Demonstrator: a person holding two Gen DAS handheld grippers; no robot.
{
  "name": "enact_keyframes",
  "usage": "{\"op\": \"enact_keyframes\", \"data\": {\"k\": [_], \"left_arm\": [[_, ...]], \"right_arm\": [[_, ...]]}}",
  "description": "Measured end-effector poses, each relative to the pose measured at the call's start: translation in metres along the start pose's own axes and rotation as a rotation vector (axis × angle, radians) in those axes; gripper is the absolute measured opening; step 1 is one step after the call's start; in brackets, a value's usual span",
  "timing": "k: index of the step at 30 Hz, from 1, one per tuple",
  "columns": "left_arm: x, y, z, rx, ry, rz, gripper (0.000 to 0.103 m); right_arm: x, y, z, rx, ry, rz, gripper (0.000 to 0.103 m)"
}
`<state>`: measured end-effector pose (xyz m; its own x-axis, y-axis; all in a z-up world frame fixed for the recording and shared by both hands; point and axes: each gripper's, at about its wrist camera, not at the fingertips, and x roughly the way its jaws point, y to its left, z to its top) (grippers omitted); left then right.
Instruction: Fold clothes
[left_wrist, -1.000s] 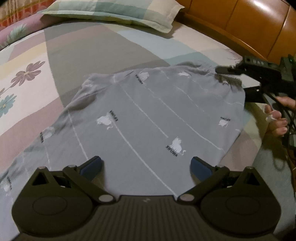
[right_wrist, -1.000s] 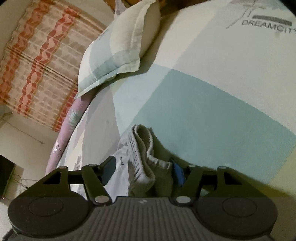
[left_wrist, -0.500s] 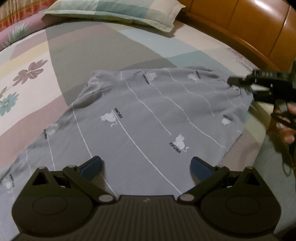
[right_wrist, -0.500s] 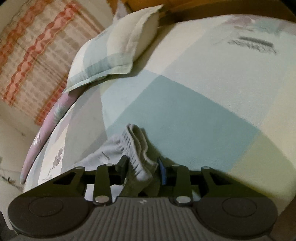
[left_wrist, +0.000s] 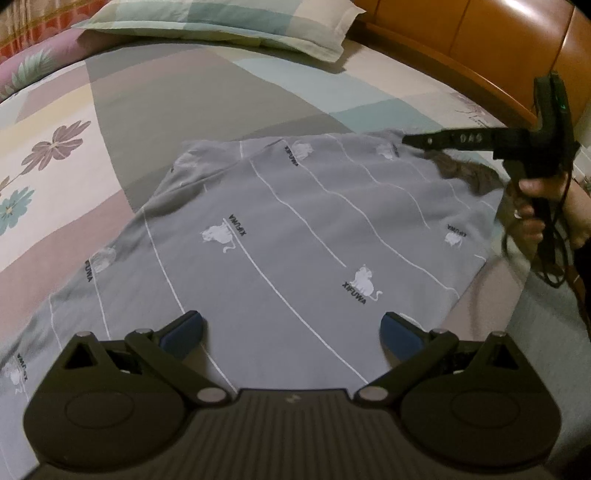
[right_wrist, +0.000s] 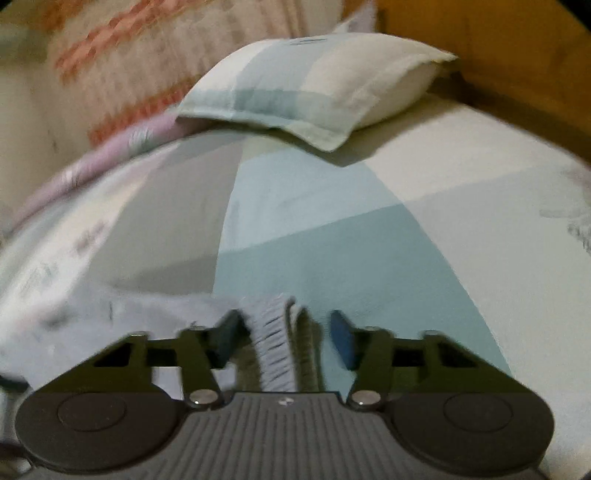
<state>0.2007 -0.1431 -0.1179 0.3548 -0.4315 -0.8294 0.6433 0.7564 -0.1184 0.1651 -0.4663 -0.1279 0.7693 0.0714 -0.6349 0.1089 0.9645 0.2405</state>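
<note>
Grey garment (left_wrist: 295, 229) spread on bed (left_wrist: 155, 92)

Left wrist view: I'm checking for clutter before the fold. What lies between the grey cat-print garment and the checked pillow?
Only bare patchwork bedsheet separates the grey cat-print garment from the checked pillow; the left wrist view shows it.

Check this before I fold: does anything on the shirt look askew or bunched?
Mostly flat. The grey shirt lies spread on the bed, but its far right corner is bunched where the right gripper sits around the ribbed hem. The left edge is slightly rumpled. The left gripper is open.
</note>
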Motion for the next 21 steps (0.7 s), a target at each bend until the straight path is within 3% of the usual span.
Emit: {"op": "enact_keyframes", "data": {"k": [3, 8, 12, 15, 21], "left_arm": [[0.001, 0.0, 0.001, 0.005, 0.001, 0.002, 0.102], [-0.004, 0.002, 0.0, 0.002, -0.002, 0.002, 0.102], [-0.009, 0.002, -0.004, 0.01, 0.004, 0.023, 0.102], [-0.011, 0.0, -0.008, 0.013, 0.013, 0.049, 0.102], [-0.015, -0.004, -0.016, 0.018, 0.031, 0.102, 0.102]], "right_arm": [[0.001, 0.009, 0.002, -0.049, -0.014, -0.022, 0.026], [0.014, -0.015, 0.024, 0.071, 0.009, 0.005, 0.028], [0.001, -0.006, 0.03, 0.053, 0.013, -0.028, 0.04], [-0.031, 0.012, 0.03, 0.029, -0.038, -0.027, 0.056], [-0.047, 0.045, -0.015, -0.002, 0.05, 0.024, 0.059]]}}
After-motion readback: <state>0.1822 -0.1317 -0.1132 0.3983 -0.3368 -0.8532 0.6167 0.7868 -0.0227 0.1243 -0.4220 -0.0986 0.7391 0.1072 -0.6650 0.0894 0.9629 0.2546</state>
